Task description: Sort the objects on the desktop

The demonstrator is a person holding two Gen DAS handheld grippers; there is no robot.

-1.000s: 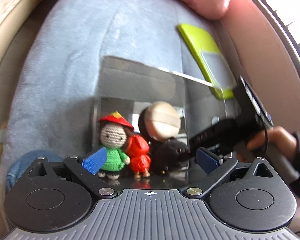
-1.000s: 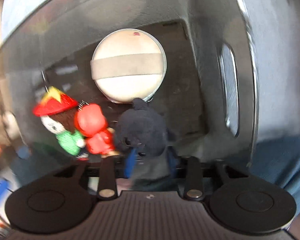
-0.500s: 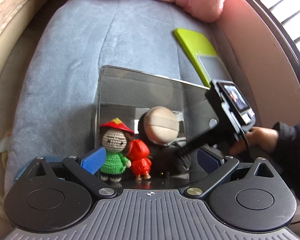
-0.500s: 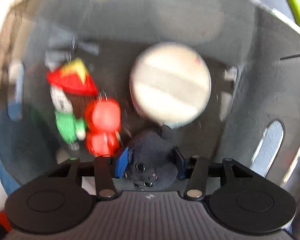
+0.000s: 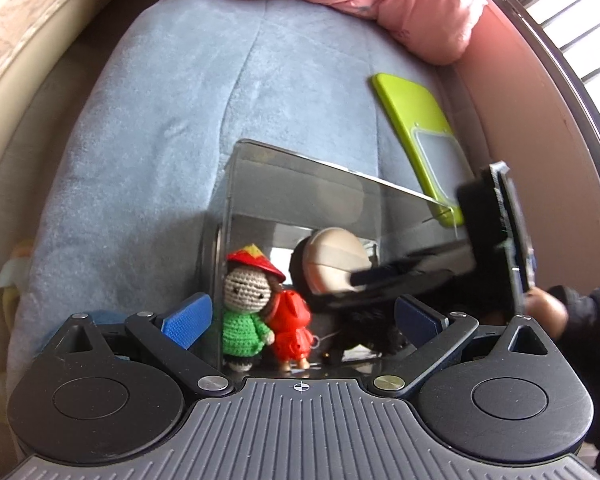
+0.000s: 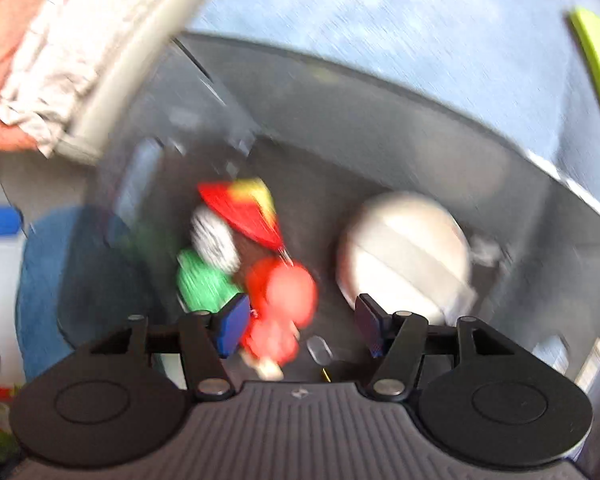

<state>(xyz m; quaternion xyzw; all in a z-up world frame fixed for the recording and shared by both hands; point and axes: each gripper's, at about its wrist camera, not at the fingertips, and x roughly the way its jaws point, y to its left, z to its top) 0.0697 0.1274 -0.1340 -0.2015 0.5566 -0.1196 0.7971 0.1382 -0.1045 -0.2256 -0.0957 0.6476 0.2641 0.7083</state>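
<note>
Clear bin [image 5: 300,196] on blue cushion [image 5: 148,120], containing crochet doll [image 5: 246,304], red figure [image 5: 290,328], round puff [image 5: 334,258], black plush [image 5: 364,328]. Right gripper [image 6: 298,330] opening, nothing between pads: release step. Left gripper [image 5: 300,318] wide, empty. Next: fetch another item.

Doll [image 5: 246,312] left of figurine [image 5: 290,330] inside box [image 5: 300,184]; puff [image 5: 334,260] behind.

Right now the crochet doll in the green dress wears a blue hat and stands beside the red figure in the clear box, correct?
Not quite: the doll's hat is red with a yellow tip, as the left wrist view shows. She does stand beside the red figure in the clear box.
</note>
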